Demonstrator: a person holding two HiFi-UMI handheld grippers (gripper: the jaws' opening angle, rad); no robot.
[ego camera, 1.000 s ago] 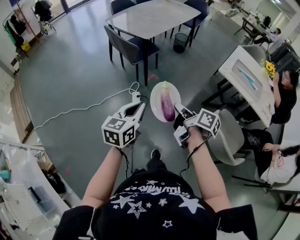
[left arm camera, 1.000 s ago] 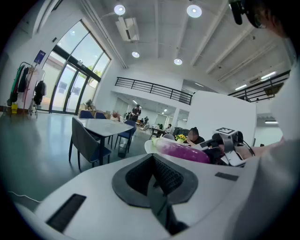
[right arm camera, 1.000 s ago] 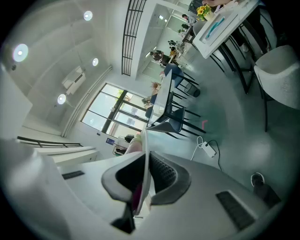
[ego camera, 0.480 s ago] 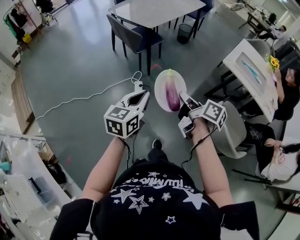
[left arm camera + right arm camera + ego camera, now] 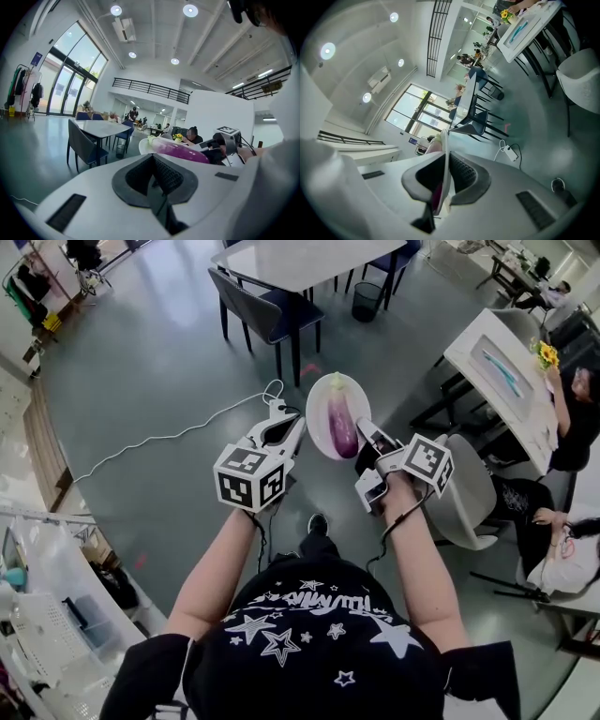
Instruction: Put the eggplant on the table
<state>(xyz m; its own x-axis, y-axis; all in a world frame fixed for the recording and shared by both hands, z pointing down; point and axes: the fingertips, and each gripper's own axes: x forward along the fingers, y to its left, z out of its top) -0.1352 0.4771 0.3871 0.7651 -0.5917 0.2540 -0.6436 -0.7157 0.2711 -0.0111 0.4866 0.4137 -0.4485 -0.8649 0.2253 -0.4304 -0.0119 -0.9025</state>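
Observation:
A purple eggplant with a green stem lies on a white plate, carried in the air above the grey floor. My right gripper is shut on the plate's near rim; in the right gripper view the thin rim stands edge-on between the jaws, with a bit of purple eggplant beside it. My left gripper hangs just left of the plate, shut and holding nothing. In the left gripper view the eggplant shows beyond the closed jaws. A marble-topped table stands ahead.
Dark chairs surround the marble table, with a black bin beside it. A white cable runs across the floor at left. To the right are a white table with seated people and a white chair.
The plate with the eggplant and both grippers have moved forward a little toward the marble table. The grip on the plate is unchanged.

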